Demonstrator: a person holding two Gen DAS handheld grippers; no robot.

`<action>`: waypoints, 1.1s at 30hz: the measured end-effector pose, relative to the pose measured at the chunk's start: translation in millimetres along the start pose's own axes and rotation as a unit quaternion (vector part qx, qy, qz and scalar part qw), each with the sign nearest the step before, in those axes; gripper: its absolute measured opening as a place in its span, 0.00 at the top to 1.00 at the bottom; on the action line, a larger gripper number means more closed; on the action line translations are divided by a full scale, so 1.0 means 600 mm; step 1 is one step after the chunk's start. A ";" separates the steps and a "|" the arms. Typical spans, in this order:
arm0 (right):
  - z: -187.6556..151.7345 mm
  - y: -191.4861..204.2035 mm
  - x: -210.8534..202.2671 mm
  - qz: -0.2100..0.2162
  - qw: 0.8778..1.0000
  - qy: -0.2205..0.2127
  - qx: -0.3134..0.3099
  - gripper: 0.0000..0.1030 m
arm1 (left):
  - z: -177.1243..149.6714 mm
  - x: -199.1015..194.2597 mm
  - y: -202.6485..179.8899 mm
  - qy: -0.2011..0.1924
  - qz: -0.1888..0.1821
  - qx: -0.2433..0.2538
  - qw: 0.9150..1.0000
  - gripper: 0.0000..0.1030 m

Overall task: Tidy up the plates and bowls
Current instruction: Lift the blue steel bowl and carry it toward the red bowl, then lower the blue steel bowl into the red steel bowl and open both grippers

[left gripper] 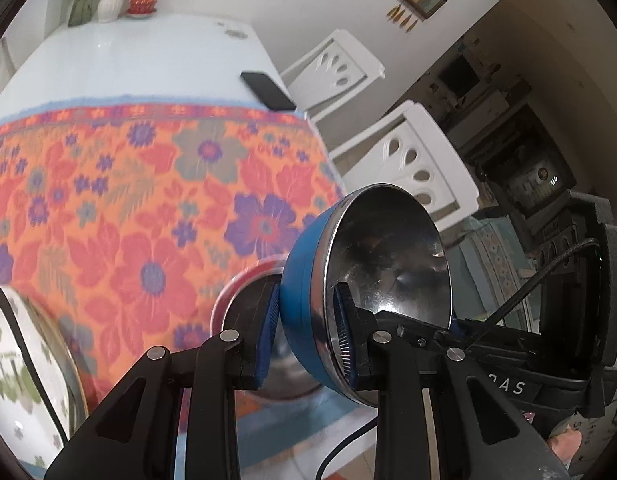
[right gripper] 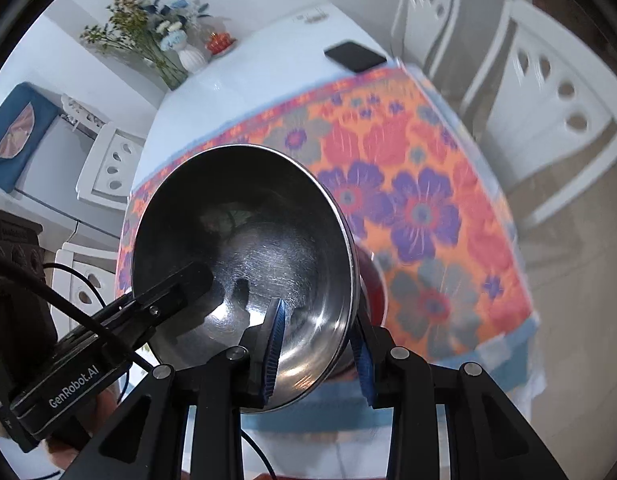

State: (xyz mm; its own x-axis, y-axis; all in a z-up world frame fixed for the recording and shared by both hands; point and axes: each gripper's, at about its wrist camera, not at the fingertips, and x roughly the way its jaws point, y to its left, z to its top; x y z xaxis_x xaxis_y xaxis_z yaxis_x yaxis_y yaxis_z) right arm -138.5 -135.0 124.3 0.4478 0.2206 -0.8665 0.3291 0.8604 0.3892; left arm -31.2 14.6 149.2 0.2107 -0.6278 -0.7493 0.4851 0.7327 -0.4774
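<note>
My left gripper [left gripper: 308, 332] is shut on the rim of a blue bowl [left gripper: 304, 280] with a shiny steel inside, held tilted on its side above the table edge. Behind it a red-rimmed steel bowl [left gripper: 244, 292] shows partly. A white floral plate [left gripper: 24, 364] lies at the lower left. In the right wrist view my right gripper [right gripper: 320, 348] is shut on the rim of a steel bowl [right gripper: 244, 248], tilted towards the camera; a red bowl [right gripper: 372, 280] shows just behind it. The other gripper's finger [right gripper: 176, 288] reaches into that steel bowl from the left.
A floral orange tablecloth [left gripper: 128, 200] covers the near part of the white table [left gripper: 128, 60]. A black phone [left gripper: 268, 90] lies at its right edge. A vase of flowers [right gripper: 180, 52] and a small red pot [right gripper: 219, 43] stand at the far end. White chairs [left gripper: 408, 160] stand on the right.
</note>
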 end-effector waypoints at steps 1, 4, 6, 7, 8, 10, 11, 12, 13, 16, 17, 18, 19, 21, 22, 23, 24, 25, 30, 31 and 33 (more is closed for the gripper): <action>-0.009 -0.003 0.008 0.001 1.000 0.007 0.007 0.69 | -0.006 0.004 0.003 0.004 0.001 -0.001 1.000 0.77; -0.028 -0.011 0.024 0.002 1.000 0.019 0.022 0.69 | -0.025 0.014 0.008 0.015 0.008 0.001 1.000 0.77; -0.038 -0.017 0.035 0.004 0.999 0.026 0.031 0.69 | -0.036 0.019 0.011 0.021 0.014 0.003 1.000 0.77; -0.042 -0.019 0.039 0.005 0.999 0.029 0.034 0.69 | -0.041 0.022 0.013 0.023 0.018 0.005 1.000 0.77; -0.046 -0.020 0.043 0.005 0.999 0.032 0.036 0.69 | -0.045 0.025 0.013 0.026 0.020 0.006 0.999 0.77; -0.051 -0.024 0.053 0.006 0.998 0.039 0.041 0.69 | -0.052 0.032 0.015 0.031 0.026 0.008 0.999 0.77; -0.053 -0.027 0.057 0.005 0.998 0.042 0.043 0.69 | -0.054 0.036 0.016 0.035 0.028 0.009 0.999 0.77; -0.054 -0.029 0.061 0.005 0.998 0.045 0.044 0.69 | -0.057 0.040 0.016 0.038 0.031 0.010 0.999 0.77; -0.055 -0.031 0.064 0.004 0.998 0.047 0.045 0.69 | -0.059 0.043 0.017 0.040 0.033 0.010 0.999 0.77; -0.055 -0.036 0.070 0.002 0.998 0.052 0.046 0.69 | -0.061 0.052 0.016 0.043 0.037 0.012 0.998 0.77; -0.055 -0.038 0.072 0.001 0.998 0.053 0.046 0.69 | -0.062 0.054 0.015 0.044 0.038 0.013 0.998 0.77; -0.054 -0.040 0.074 0.001 0.997 0.055 0.046 0.69 | -0.062 0.056 0.014 0.045 0.040 0.014 0.998 0.77; -0.054 -0.040 0.074 0.000 0.997 0.056 0.046 0.69 | -0.062 0.059 0.014 0.046 0.041 0.014 0.998 0.77; -0.053 -0.043 0.078 0.000 0.997 0.059 0.047 0.69 | -0.063 0.062 0.013 0.048 0.043 0.014 0.998 0.77; -0.052 -0.043 0.079 0.000 0.997 0.060 0.047 0.69 | -0.064 0.064 0.014 0.049 0.045 0.013 0.998 0.77; -0.051 -0.043 0.081 0.000 0.997 0.062 0.047 0.69 | -0.064 0.065 0.015 0.051 0.045 0.012 0.998 0.77; -0.051 -0.043 0.083 0.000 0.997 0.063 0.046 0.69 | -0.064 0.067 0.016 0.052 0.046 0.010 0.998 0.77; -0.051 -0.043 0.085 0.000 0.997 0.065 0.046 0.69 | -0.065 0.069 0.018 0.053 0.047 0.008 0.997 0.77; -0.052 -0.043 0.094 0.003 0.996 0.071 0.046 0.69 | -0.067 0.076 0.023 0.057 0.054 0.002 0.997 0.77; -0.051 -0.042 0.096 0.003 0.996 0.071 0.046 0.69 | -0.067 0.076 0.023 0.057 0.055 0.002 0.997 0.77; -0.050 -0.042 0.097 0.004 0.996 0.071 0.044 0.69 | -0.067 0.076 0.023 0.055 0.061 0.005 0.997 0.77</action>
State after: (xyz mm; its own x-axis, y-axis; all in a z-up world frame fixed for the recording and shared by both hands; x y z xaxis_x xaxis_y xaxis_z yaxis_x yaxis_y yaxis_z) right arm -145.8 -129.8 55.0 0.3305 0.2965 -0.8960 0.4007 0.8155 0.4176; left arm -49.2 6.6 90.1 0.1742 -0.5016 -0.8474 0.4705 0.7983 -0.3759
